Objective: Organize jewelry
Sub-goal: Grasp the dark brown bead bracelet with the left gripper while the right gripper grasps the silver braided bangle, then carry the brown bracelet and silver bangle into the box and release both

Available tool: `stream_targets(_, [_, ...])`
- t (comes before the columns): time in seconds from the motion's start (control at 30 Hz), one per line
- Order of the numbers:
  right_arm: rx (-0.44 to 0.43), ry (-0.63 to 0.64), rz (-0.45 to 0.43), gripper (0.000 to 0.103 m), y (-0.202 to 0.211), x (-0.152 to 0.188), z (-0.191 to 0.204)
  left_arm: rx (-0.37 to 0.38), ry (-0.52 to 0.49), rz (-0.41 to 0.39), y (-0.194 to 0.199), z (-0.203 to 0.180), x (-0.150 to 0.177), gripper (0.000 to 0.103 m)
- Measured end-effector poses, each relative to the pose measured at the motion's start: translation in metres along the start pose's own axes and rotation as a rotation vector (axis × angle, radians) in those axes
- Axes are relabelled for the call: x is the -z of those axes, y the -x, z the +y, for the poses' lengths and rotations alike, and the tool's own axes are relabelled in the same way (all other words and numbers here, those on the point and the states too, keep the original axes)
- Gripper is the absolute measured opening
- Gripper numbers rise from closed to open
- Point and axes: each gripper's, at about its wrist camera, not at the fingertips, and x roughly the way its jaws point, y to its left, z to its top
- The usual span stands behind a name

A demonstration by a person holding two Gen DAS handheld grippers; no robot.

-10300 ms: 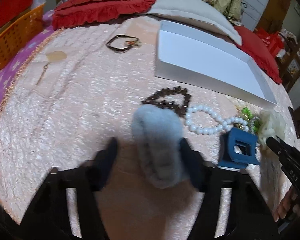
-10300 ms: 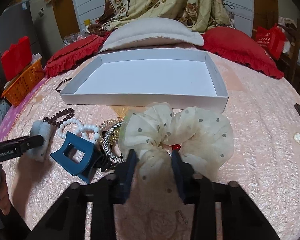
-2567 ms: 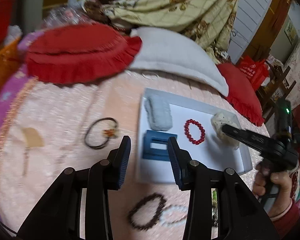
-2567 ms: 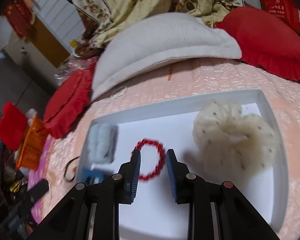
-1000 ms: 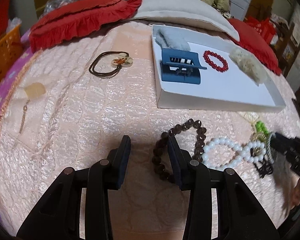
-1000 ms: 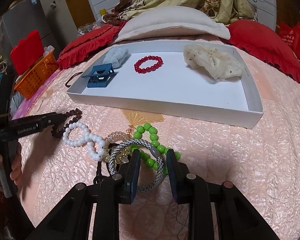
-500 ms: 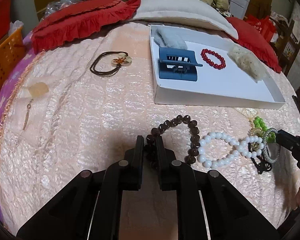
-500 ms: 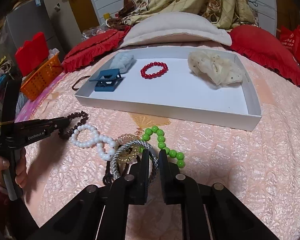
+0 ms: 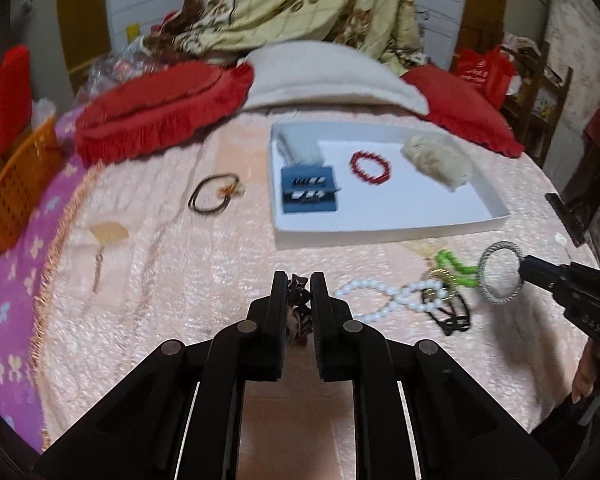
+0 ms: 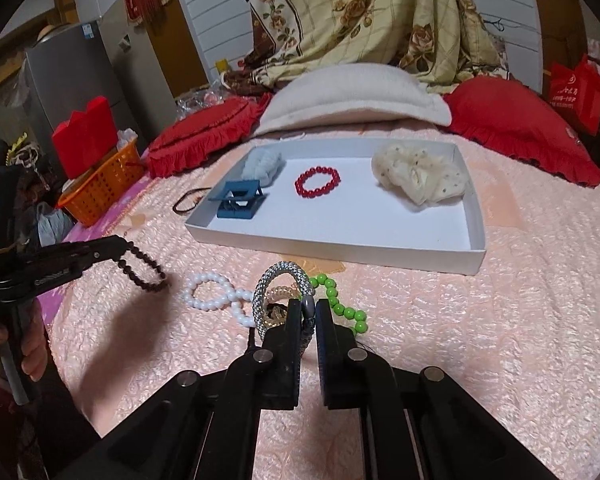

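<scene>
While both grippers are raised off the pink bedspread [image 10: 500, 320], each is clamped on a bracelet. Left gripper [image 9: 299, 284] is pinched tight on the dark brown bead bracelet [image 10: 142, 266]; in the right wrist view it hangs as a loop from the tips, clear of the bedspread. Right gripper [image 10: 309, 308] is pinched tight on the silver mesh bracelet [image 10: 280, 280], its loop standing up just ahead of the fingertips; in the left wrist view that loop is also clear of the bedspread.

Below and just ahead of the right gripper: white pearl bracelet [image 10: 216, 292], green bead bracelet [image 10: 340, 304], a gold coil tie [image 10: 278, 304], all lying in a cluster. Farther ahead: white tray [image 10: 340, 246] holding blue hair claw [image 10: 238, 198], grey fluffy scrunchie [image 10: 262, 164], red bead bracelet [image 10: 318, 181], cream dotted scrunchie [image 10: 420, 178]. Ahead-left of the left gripper, a dark cord bracelet [image 9: 214, 198] lies beside the tray.
</scene>
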Motion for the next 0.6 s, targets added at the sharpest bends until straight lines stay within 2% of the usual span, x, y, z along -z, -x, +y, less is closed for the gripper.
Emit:
stream_targets(0.33, [0.003,-0.019,-0.063,0.006,0.027,-0.013,-0.004,0.077,-0.026,-0.067,0.037,-0.025,-0.039,0.01])
stream_targets(0.6, [-0.023,-0.083,-0.075,0.006,0.019,-0.033,-0.018,0.089,-0.067,-0.057,0.02,-0.051,-0.076,0.01])
